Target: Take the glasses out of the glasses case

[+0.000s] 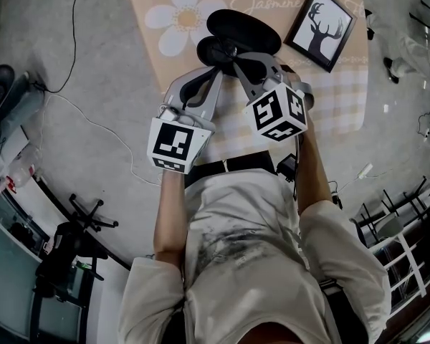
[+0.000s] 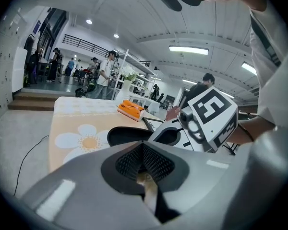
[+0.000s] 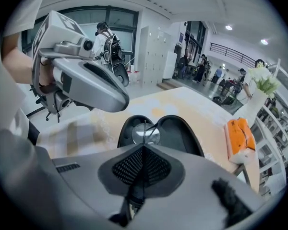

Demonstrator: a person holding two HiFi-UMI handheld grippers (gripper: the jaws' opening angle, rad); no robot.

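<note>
An open black glasses case [image 1: 233, 29] lies on a beige cloth with a daisy print [image 1: 179, 20]. In the right gripper view its two halves [image 3: 182, 133] spread just beyond my jaws. My right gripper [image 3: 143, 147] is shut on a thin wire part of the glasses; one round lens [image 3: 145, 134] shows right above the tips, over the case. My left gripper [image 2: 143, 145] is shut, its tips close to the case's near edge [image 2: 127, 135]; I cannot tell whether they touch it. In the head view the left gripper [image 1: 216, 74] and the right gripper [image 1: 238, 61] sit side by side at the case.
A framed deer picture [image 1: 320, 27] lies to the right of the case. At the table's far end sits an orange box [image 3: 237, 138], with a vase of white flowers [image 3: 259, 87] behind it. Cables and chairs are on the floor around the table. People stand far off.
</note>
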